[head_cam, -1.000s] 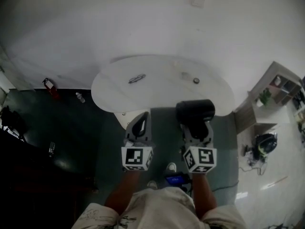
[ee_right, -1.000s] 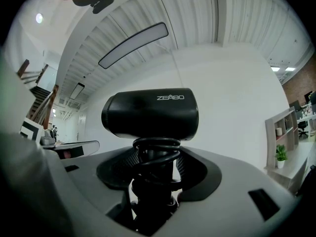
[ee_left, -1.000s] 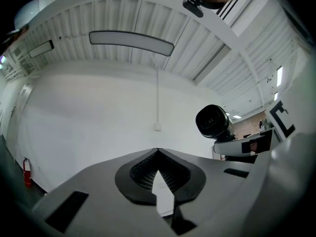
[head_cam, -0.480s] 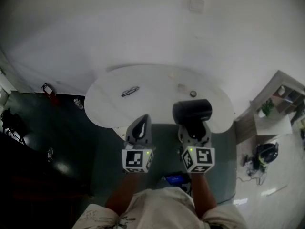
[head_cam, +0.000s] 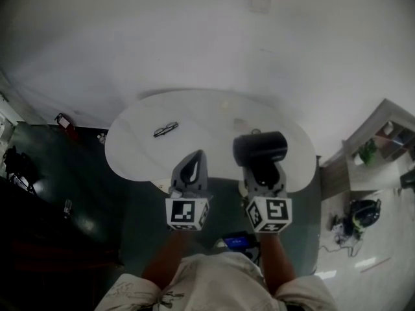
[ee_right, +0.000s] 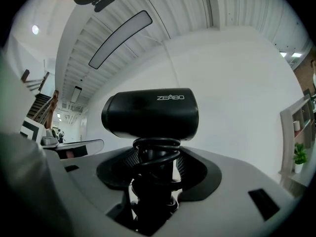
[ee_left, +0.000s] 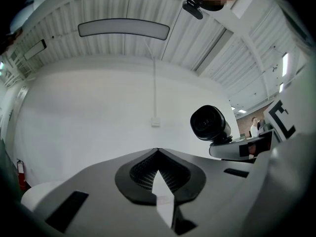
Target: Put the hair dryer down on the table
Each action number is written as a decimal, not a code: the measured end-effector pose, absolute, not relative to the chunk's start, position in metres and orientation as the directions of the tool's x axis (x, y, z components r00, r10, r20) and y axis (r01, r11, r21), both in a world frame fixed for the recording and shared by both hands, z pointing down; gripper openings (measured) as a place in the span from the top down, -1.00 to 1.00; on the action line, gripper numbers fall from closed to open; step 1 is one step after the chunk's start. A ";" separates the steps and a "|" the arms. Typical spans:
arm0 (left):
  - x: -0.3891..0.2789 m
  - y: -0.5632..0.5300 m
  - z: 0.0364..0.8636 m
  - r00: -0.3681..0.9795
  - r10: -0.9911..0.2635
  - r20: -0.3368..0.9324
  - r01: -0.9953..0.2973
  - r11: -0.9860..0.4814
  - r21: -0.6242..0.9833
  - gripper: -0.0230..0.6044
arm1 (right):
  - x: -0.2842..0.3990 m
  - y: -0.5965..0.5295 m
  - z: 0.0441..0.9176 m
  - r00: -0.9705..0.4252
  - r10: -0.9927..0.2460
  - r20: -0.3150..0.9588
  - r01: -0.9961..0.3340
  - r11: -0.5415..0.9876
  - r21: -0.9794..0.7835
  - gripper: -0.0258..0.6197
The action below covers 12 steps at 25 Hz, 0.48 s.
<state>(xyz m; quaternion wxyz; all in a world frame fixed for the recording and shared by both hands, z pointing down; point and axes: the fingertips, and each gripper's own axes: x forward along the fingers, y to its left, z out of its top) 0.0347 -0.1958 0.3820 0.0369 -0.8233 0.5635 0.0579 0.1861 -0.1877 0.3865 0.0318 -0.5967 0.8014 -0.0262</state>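
Black hair dryer point(ee_right: 150, 113) sits upright over the white desk's point(head_cam: 194, 118) near edge, not yet down, its cord-wrapped handle pinched by the right hand-held gripper point(ee_right: 154, 162), presumably ready for lowering; the left hand-held gripper point(ee_left: 158, 153) is pressed together, empty.

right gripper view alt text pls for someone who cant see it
A black hair dryer stands upright, its cord-wrapped handle clamped in the right gripper. Behind it are a white wall and a ribbed ceiling with a long light.
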 end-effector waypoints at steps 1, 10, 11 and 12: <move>0.037 -0.200 0.382 0.357 -0.925 -0.128 -0.933 -0.361 0.006 0.94 | 0.188 -0.193 0.388 -0.287 -0.958 -0.017 -0.954 0.287 -0.085 0.17; 0.030 -0.255 0.391 0.355 -0.926 -0.131 -0.934 -0.358 -0.002 0.94 | 0.185 -0.249 0.404 -0.277 -0.961 0.006 -0.957 0.275 -0.088 0.17; 0.027 -0.264 0.392 0.357 -0.924 -0.134 -0.933 -0.360 -0.004 0.94 | 0.182 -0.258 0.405 -0.273 -0.962 0.008 -0.959 0.272 -0.085 0.17; 0.024 -0.274 0.393 0.360 -0.923 -0.137 -0.932 -0.363 -0.007 0.94 | 0.179 -0.267 0.405 -0.269 -0.963 0.009 -0.960 0.268 -0.082 0.17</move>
